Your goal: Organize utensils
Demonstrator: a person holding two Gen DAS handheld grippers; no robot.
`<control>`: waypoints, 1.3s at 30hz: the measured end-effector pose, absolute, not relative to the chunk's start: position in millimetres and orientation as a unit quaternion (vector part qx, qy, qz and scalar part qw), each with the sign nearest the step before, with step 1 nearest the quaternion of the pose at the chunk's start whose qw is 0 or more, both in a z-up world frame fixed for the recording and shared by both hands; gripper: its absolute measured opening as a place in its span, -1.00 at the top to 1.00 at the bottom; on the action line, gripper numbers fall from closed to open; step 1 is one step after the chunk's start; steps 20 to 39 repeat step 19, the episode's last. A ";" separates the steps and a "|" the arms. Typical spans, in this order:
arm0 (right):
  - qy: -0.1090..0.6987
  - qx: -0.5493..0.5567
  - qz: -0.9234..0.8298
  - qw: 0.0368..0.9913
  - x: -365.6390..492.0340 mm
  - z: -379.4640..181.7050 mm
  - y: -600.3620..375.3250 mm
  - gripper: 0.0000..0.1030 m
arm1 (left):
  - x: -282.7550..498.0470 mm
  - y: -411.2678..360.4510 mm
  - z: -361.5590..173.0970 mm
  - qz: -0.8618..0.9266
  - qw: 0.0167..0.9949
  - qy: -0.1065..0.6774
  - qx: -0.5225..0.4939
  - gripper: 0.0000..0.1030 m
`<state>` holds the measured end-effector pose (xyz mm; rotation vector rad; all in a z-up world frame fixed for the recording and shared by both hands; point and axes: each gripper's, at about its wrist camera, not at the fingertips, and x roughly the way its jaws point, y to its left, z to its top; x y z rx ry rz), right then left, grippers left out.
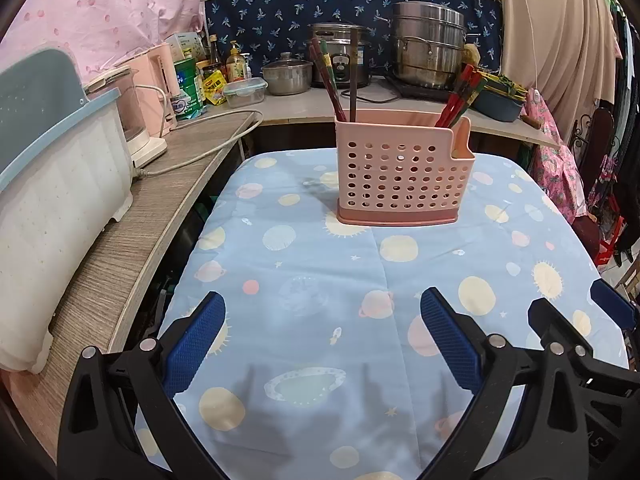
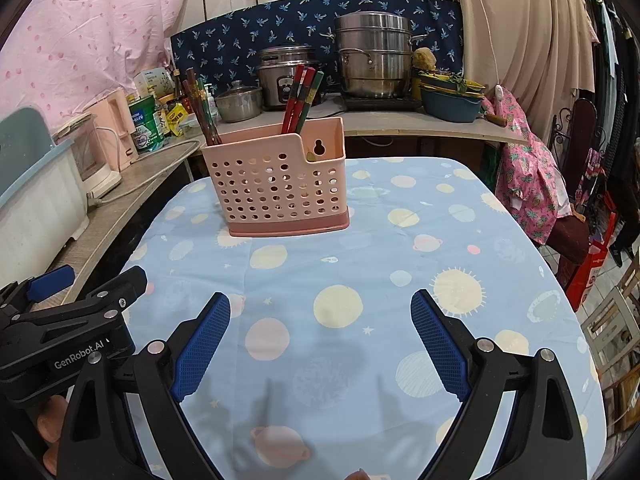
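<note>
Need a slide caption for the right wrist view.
Open right hand-held gripper faces pink utensil holder with chopsticks on planet-print tablecloth.

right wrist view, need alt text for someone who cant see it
A pink perforated utensil holder with two bunches of chopsticks stands on a table under a blue planet-print cloth. The right tool hovers open and empty in front; the left tool shows at the left edge.

Table [image 1: 500, 280] under blue planet-print cloth [image 1: 320, 320]; pink perforated utensil caddy [image 1: 400, 176] upright at far middle.
</note>
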<state>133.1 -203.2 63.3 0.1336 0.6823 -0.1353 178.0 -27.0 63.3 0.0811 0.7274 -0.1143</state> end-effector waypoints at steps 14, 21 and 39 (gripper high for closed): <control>0.334 0.063 -0.072 0.938 132.7 61.0 -207.4 -0.70 | 178.1 -27.4 63.8 -0.050 0.933 0.355 0.042 -0.82; 0.335 0.062 -0.077 0.937 133.0 59.9 -210.9 -0.70 | 180.0 -27.4 63.0 -0.052 0.932 0.356 0.043 -0.82; 0.335 0.062 -0.077 0.937 133.0 59.9 -210.9 -0.70 | 180.0 -27.4 63.0 -0.052 0.932 0.356 0.043 -0.82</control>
